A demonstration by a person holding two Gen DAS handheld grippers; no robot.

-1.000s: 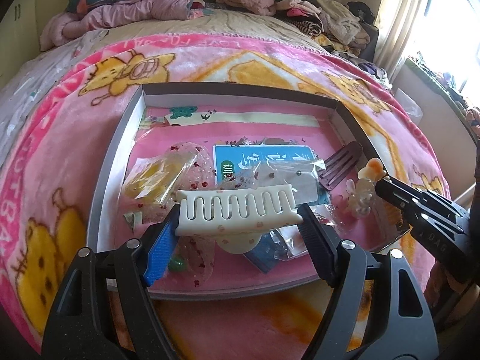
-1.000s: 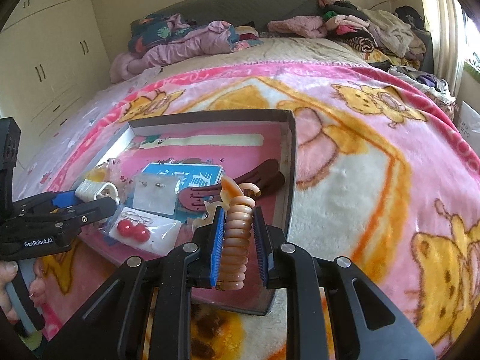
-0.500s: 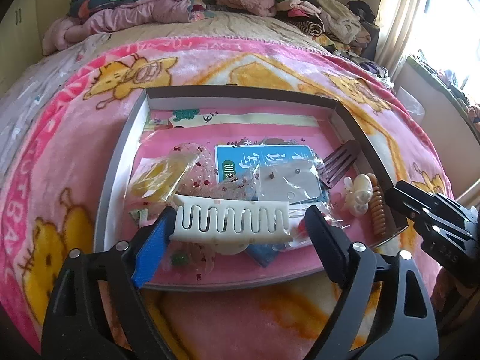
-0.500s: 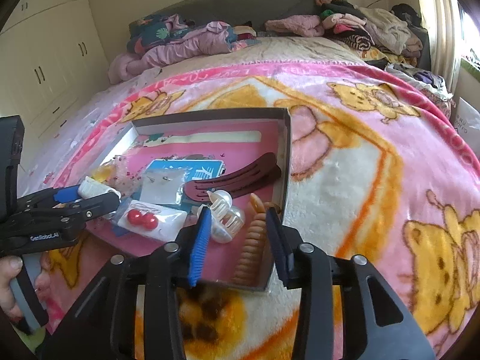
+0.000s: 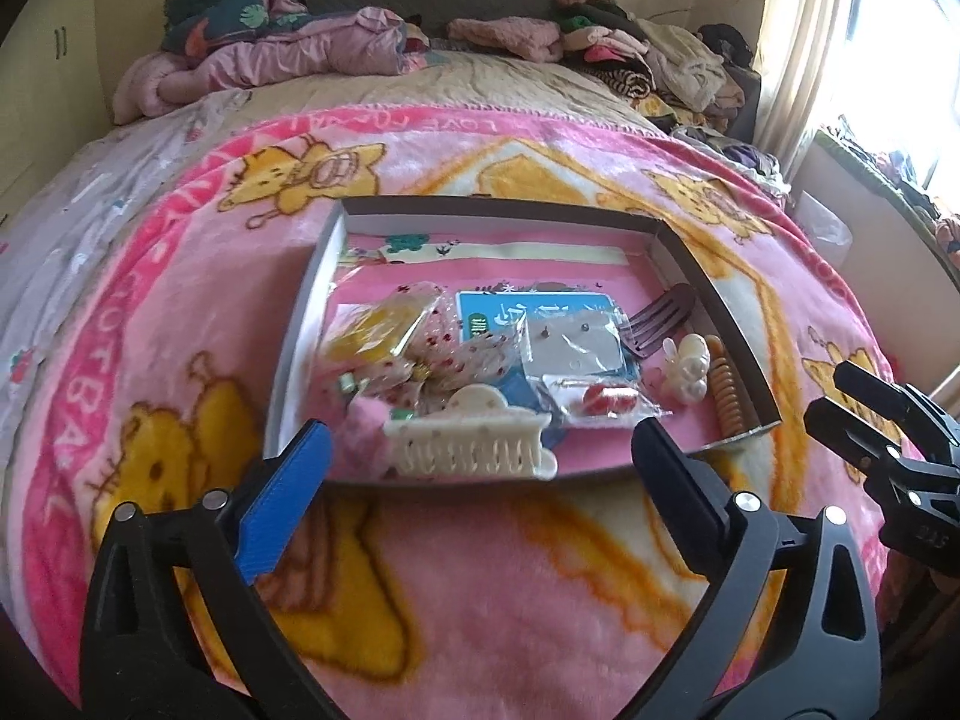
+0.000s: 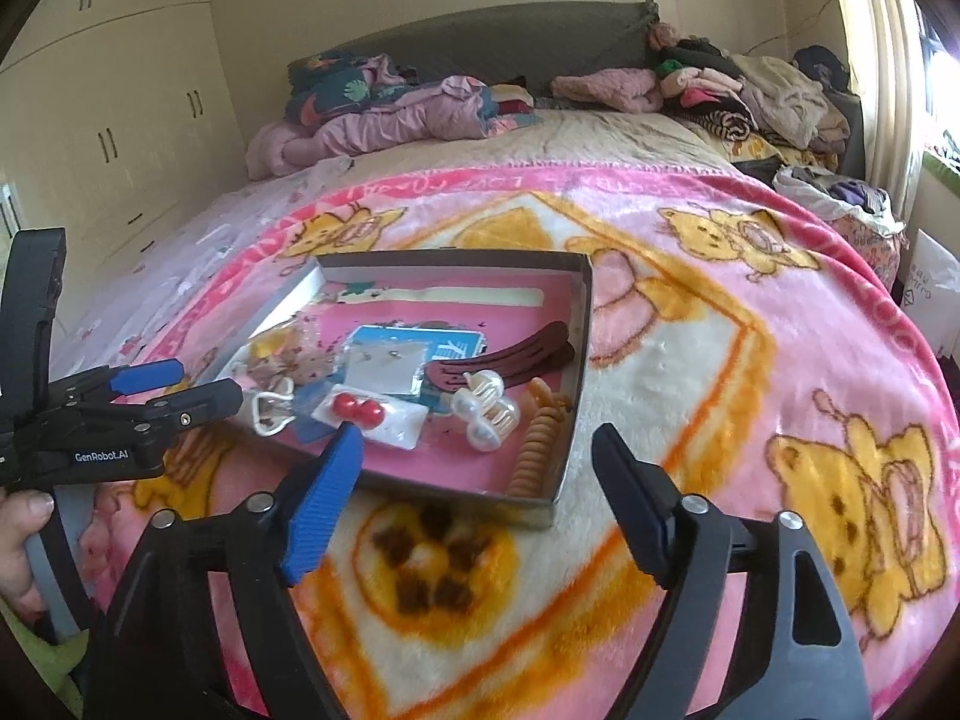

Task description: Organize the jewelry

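A shallow grey box (image 5: 306,312) (image 6: 576,360) with a pink floor lies on the blanket and holds hair pieces and jewelry packets. A cream claw clip (image 5: 471,444) lies at its near edge, just beyond my open, empty left gripper (image 5: 480,480). An orange spiral hair tie (image 6: 537,444) (image 5: 729,390) lies along the box's right wall, beyond my open, empty right gripper (image 6: 480,480). A pearl clip (image 6: 486,411), a red earring packet (image 6: 366,417), a stud earring card (image 6: 384,366) and a maroon clip (image 6: 510,357) lie inside.
The box rests on a pink cartoon blanket (image 6: 720,372) over a bed. Piled clothes (image 6: 750,90) sit at the headboard. White wardrobes (image 6: 120,138) stand at left. A window is at right.
Both grippers opened and pulled back toward me. The left let the cream claw clip drop at the box's near edge. The right let the orange spiral tie drop by the right wall.
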